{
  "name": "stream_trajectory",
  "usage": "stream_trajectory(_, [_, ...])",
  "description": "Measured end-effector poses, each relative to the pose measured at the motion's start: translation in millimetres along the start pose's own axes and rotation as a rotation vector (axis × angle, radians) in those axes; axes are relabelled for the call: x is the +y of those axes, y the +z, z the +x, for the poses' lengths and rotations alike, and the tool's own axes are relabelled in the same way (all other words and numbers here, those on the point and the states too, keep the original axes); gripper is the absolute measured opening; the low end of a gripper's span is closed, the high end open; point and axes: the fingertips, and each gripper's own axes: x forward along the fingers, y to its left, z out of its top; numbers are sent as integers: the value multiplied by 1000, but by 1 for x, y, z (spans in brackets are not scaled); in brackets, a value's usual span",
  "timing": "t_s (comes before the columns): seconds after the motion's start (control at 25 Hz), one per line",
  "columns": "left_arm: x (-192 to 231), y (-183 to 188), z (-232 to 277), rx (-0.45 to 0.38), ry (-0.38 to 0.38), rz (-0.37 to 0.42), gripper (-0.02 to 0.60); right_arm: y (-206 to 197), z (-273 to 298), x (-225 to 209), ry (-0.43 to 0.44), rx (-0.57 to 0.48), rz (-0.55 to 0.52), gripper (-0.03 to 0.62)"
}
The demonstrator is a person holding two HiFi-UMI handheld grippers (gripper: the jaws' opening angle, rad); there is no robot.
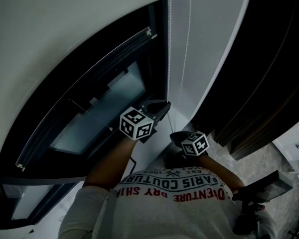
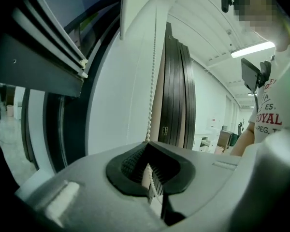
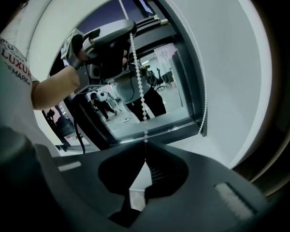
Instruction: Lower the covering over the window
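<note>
Two grippers are seen closed on the bead chain (image 1: 169,44) that belongs to the white blind (image 1: 65,29). In the left gripper view, the fingers (image 2: 131,163) of the left gripper (image 2: 148,146) are pressed together with almost no gap. The chain is pinched between them; it rises straight up from the fingers and also comes out below them. In the right gripper view, the fingers (image 3: 157,173) of the right gripper (image 3: 145,151) are shut on the chain in the same way. From there the chain is led up past the left gripper, which is held higher. A second strand (image 3: 201,100) is seen hanging free to the right of the right fingers, close to the white wall (image 3: 232,81), and it is not touched. Whether both grippers are on one strand cannot be told. The blind is found to the left of both pairs of fingers and above them. The upper part of the window (image 1: 104,113) is covered by it, its bottom rail (image 1: 142,35) lies part-way down, and bare glass is left under the rail. Dark panels (image 1: 269,59) are seen to the right of the fingers.
</note>
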Motion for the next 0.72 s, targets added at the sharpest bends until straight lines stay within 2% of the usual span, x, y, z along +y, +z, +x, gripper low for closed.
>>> stream_trajectory(0.28, [11, -45, 2, 78, 24, -39, 8, -4, -1, -3, 12, 12, -9, 14])
stream_trajectory(0.44, [14, -55, 1, 80, 35, -62, 8, 4, -3, 0, 19, 7, -35, 22])
stream_trajectory(0.56, [15, -55, 1, 77, 35, -56, 8, 14, -6, 4, 29, 14, -78, 101])
stream_trajectory(0.72, [11, -55, -2, 74, 32, -51, 8, 39, -17, 10, 36, -14, -138, 138])
